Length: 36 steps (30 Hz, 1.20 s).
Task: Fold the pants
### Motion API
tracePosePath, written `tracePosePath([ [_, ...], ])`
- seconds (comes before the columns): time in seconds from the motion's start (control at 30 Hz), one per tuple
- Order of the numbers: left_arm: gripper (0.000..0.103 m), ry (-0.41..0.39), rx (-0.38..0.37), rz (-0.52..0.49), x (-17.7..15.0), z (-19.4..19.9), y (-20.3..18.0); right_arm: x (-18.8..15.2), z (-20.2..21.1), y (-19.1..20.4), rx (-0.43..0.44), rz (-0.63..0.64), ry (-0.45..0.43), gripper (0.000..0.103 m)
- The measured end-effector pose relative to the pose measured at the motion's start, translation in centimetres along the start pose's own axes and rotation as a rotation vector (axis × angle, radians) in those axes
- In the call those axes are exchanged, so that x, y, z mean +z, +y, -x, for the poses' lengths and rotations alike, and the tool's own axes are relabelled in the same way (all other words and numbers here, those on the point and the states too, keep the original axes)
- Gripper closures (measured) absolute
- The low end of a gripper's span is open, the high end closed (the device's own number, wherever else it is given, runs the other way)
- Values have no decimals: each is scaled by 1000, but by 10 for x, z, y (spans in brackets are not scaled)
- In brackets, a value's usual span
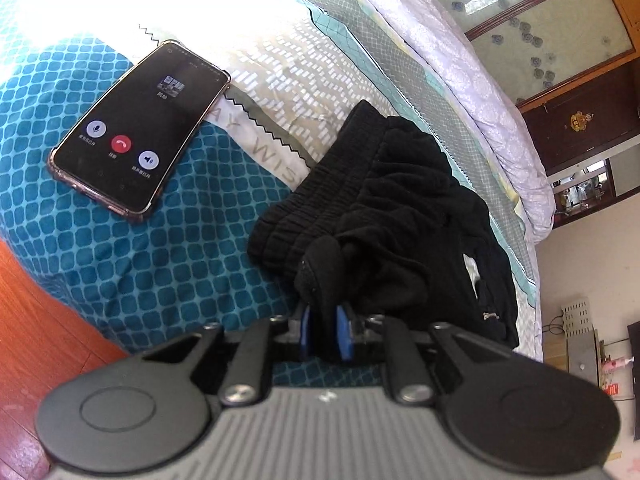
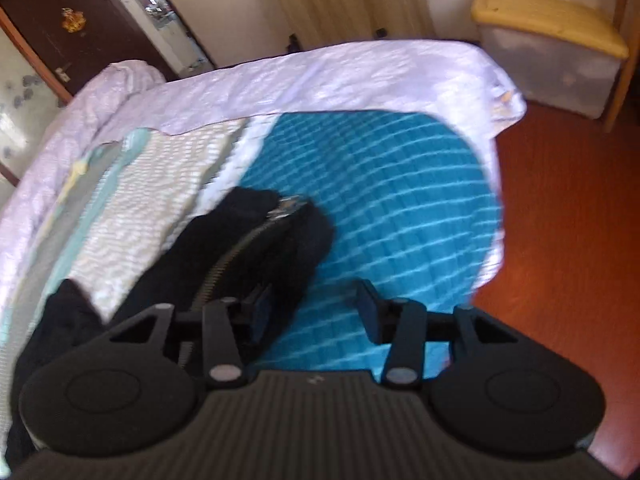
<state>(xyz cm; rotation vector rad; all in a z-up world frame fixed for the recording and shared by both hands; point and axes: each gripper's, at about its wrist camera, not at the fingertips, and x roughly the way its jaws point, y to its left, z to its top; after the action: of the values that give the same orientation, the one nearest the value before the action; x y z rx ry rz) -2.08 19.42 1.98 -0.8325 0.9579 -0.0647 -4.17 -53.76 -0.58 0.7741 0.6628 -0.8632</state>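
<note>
Your left gripper [image 1: 326,334] pinches black pants [image 1: 400,200] beside the phone [image 1: 140,132]; right gripper [image 2: 316,308] gapes wide, empty.

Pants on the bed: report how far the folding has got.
Done: little; the black pants lie bunched on the teal bedspread, beside a phone. In hand: the left gripper is shut on a fold of fabric; the right gripper is open beside the zipper. Left: flattening and every fold.
</note>
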Motion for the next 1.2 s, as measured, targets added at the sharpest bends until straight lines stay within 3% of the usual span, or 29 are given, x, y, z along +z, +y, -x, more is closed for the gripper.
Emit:
tracePosePath([
  [0.07,90,11,7,-5,0,-6,1,4,9,-5,-54,23,-47,57],
  [0.2,90,18,16,-11,0,-11,-2,21,22,31,56,128,-78,59],
  [0.33,90,9,21,-18,0,-7,-5,44,-21,67,116,25,95,55],
  [0.4,90,9,24,-17,1,-6,-6,52,-50,84,78,-18,160,55],
  [0.47,89,6,28,-20,3,-4,-7,58,-70,99,28,-41,168,50],
  [0.6,89,10,38,-39,6,-6,-11,61,-102,120,-37,-71,217,29],
  [0.63,90,11,37,-46,8,-8,-12,61,-104,127,-58,-35,207,30],
  [0.67,92,11,32,-52,10,-9,-14,59,-105,134,-88,13,200,48],
  [0.7,93,11,25,-54,14,-10,-16,58,-105,139,-122,55,190,80],
  [0.73,93,8,16,-56,20,-10,-19,59,-106,139,-86,67,202,97],
  [0.87,94,-44,-17,-95,65,-3,-50,91,-94,148,-11,25,154,97],
  [1.03,94,-247,-112,-165,147,48,-123,177,-29,186,293,-127,33,97],
  [1.13,94,-364,-197,-208,155,88,-149,218,25,185,482,-163,-82,97],
  [1.2,94,-388,-210,-226,145,99,-147,229,47,168,565,-183,-129,97],
])
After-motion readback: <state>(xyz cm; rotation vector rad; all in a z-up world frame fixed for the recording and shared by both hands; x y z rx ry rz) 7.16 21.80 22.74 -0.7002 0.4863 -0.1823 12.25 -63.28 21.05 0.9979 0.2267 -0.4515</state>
